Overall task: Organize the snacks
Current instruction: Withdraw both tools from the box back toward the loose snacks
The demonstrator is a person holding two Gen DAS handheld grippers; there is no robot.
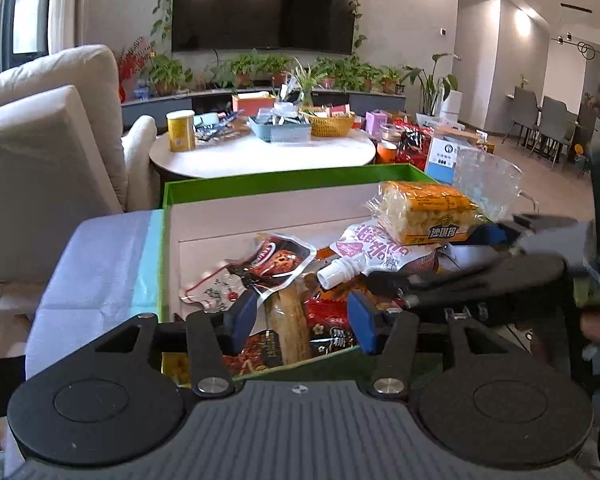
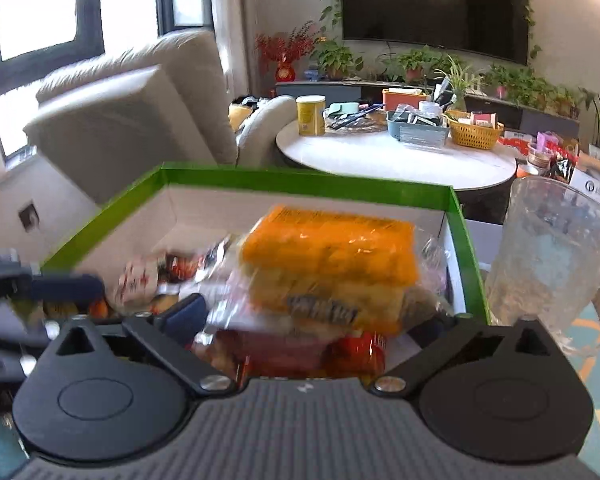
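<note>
Orange snack pack [image 2: 332, 268] clamped in right tool [image 2: 320, 312] above green box [image 2: 300, 178]; left tool [image 1: 300, 320] wide, empty.

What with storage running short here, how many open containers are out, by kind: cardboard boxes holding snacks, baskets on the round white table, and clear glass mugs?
Green box: 1
Baskets: 2, a blue basket and a yellow woven basket
Glass mug: 1
Total: 4
</note>
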